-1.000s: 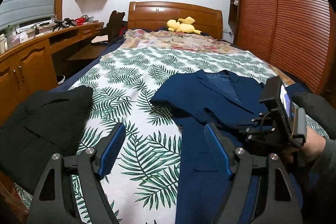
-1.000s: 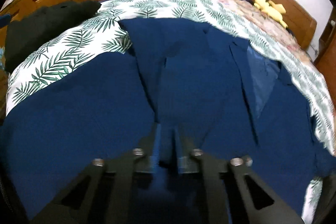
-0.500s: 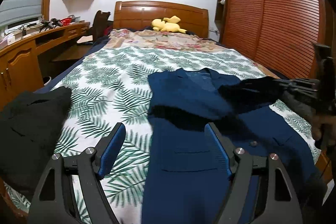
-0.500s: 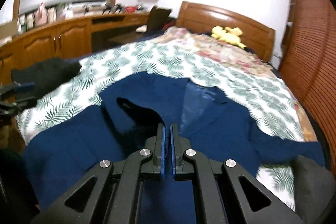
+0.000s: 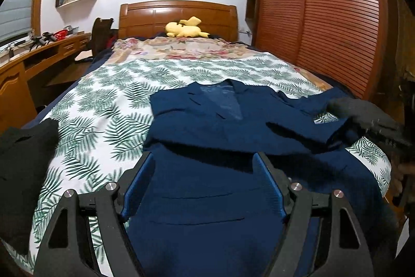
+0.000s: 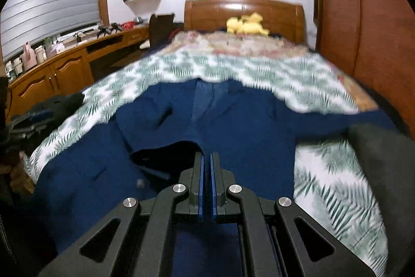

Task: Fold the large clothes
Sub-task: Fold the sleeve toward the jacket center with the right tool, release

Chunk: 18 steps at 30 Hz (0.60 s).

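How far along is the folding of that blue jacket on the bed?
Early. One sleeve of the blue jacket already lies folded across its chest. The right gripper is shut on a fold of the jacket's cloth; the left gripper hangs open over the lower part. The other sleeve and the body remain unfolded.

L gripper: jaws spread wide, nothing between pads. R gripper: jaws nearly together, thin gap left, pointing fwd; contents of gap unclear.
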### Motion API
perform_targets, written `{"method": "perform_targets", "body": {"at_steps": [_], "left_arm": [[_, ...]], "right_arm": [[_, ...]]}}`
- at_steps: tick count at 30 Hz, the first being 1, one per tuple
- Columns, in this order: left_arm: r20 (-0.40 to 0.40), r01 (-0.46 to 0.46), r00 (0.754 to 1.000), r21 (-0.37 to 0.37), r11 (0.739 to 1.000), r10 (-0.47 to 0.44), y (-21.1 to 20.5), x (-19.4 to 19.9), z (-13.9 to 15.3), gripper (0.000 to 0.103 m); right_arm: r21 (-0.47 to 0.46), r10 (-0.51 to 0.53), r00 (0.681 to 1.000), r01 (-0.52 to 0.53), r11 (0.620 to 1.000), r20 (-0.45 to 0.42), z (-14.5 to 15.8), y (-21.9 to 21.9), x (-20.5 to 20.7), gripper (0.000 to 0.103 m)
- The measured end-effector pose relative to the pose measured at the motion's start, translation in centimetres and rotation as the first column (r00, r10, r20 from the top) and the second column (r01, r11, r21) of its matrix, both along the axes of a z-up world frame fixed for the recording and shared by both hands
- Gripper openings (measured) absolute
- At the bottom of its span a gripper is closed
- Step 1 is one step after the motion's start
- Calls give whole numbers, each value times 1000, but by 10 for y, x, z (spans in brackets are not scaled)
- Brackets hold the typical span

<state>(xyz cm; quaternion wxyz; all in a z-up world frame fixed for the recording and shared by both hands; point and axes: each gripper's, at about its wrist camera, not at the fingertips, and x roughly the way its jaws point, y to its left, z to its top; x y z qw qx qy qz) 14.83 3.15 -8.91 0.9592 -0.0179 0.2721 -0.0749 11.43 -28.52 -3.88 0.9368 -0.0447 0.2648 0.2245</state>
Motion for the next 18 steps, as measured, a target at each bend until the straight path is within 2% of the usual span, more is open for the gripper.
{"method": "perform_targets", "body": {"at_steps": [3, 7, 12, 18], "left_arm": [[-4, 17, 1000, 5, 1000, -17, -10, 4, -1, 78], [-5, 32, 999, 9, 999, -32, -21, 6, 0, 78], [-7, 36, 999, 8, 999, -36, -28, 11, -1, 78], [-8, 39, 999, 6, 999, -39, -32, 15, -1, 78]], "right_arm": [[-57, -9, 999, 6, 998, -43, -17, 9, 6, 4], [-88, 3, 995, -12, 996, -98, -32, 18, 8, 4], [-156, 10, 995, -25, 987, -97, -40, 38, 12, 4], [-164, 9, 996, -25, 986, -94, -36, 39, 6, 8]]}}
